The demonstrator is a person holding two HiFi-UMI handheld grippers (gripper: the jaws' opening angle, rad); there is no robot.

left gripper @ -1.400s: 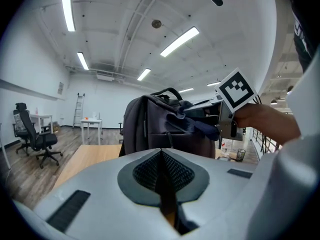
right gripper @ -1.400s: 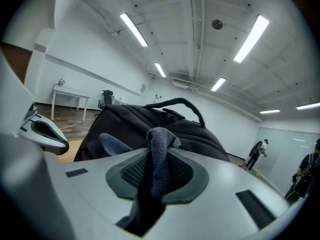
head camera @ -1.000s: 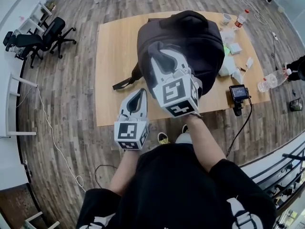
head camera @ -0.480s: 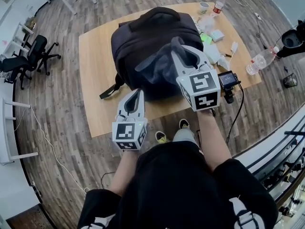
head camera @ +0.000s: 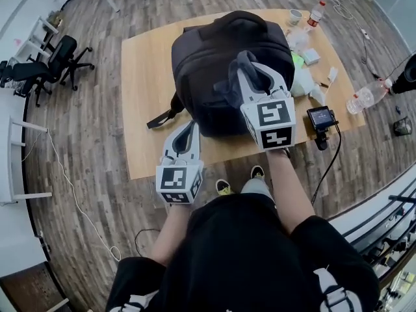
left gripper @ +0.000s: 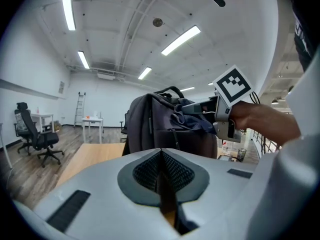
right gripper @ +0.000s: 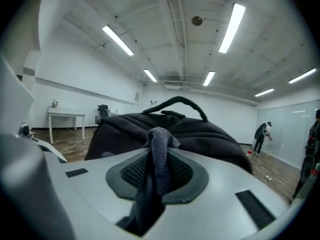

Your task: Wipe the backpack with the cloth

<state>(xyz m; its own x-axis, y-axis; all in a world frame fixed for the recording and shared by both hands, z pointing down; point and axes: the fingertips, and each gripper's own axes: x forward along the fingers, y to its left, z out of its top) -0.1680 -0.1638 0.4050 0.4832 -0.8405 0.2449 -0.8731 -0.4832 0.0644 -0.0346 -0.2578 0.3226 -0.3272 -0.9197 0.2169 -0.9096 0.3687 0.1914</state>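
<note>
Fingers (right gripper: 132, 172) of the right gripper (head camera: 250, 78) are clamping the cloth (right gripper: 158, 154), holding it against the backpack (head camera: 208, 51). Backpack is standing upright on the table (head camera: 146, 70). Left gripper (head camera: 185, 127) is hovering over the table's near edge, its 2 fingers together, gripping nothing.

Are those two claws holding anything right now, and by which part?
The right gripper pinches the grey cloth by a bunched fold between its fingers. The left gripper is shut, holding nothing.
</note>
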